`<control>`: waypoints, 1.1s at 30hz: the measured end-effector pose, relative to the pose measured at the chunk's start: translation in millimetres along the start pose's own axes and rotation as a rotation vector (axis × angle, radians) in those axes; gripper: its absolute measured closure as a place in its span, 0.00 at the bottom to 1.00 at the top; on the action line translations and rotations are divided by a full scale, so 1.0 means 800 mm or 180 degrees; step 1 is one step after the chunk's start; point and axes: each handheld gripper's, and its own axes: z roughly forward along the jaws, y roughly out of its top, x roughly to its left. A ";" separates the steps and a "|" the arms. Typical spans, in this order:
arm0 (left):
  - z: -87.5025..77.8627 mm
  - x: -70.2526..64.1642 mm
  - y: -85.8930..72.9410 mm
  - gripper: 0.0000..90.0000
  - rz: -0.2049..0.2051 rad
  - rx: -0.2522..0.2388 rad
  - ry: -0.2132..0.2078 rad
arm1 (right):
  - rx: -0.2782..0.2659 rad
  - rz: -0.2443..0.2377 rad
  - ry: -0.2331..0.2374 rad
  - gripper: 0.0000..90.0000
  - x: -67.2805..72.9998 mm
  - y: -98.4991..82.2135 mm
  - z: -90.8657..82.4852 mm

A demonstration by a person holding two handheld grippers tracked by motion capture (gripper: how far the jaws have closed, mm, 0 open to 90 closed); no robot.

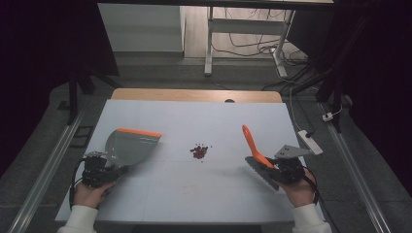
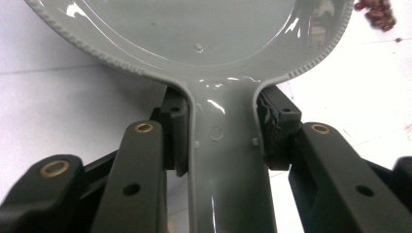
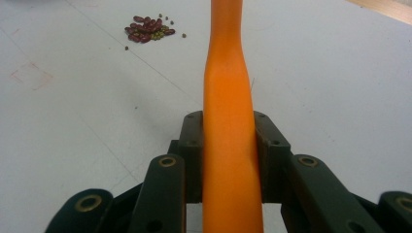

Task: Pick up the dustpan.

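White table (image 1: pixel 194 194): beans (image 1: pixel 199 151) central; left hand-held gripper (image 1: pixel 104 171) clamps dustpan (image 1: pixel 130 145), right hand-held gripper (image 1: pixel 279 170) clamps brush (image 1: pixel 255 148). No legible writing.

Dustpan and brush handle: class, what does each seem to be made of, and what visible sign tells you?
Dustpan: probably moulded plastic, grey and glossy; it shows bright highlights, a ribbed rim and small mould marks on its handle.
Brush handle: likely plastic too, orange and smooth with a duller, satin sheen and no seams or grain visible.
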 end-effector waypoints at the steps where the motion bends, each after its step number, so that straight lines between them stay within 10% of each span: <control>1: -0.001 0.001 0.000 0.68 0.0014 -0.0019 -0.0009 | -0.0008 0.0010 0.0005 0.78 0.000 0.000 0.000; 21: 0.009 0.009 0.016 0.68 0.0319 -0.0203 -0.0287 | -0.0082 0.0027 -0.0023 0.78 0.001 0.006 0.000; 33: 0.005 -0.003 0.023 0.68 0.0741 -0.0271 -0.0338 | -0.0098 -0.0014 -0.0045 0.78 0.007 0.011 0.004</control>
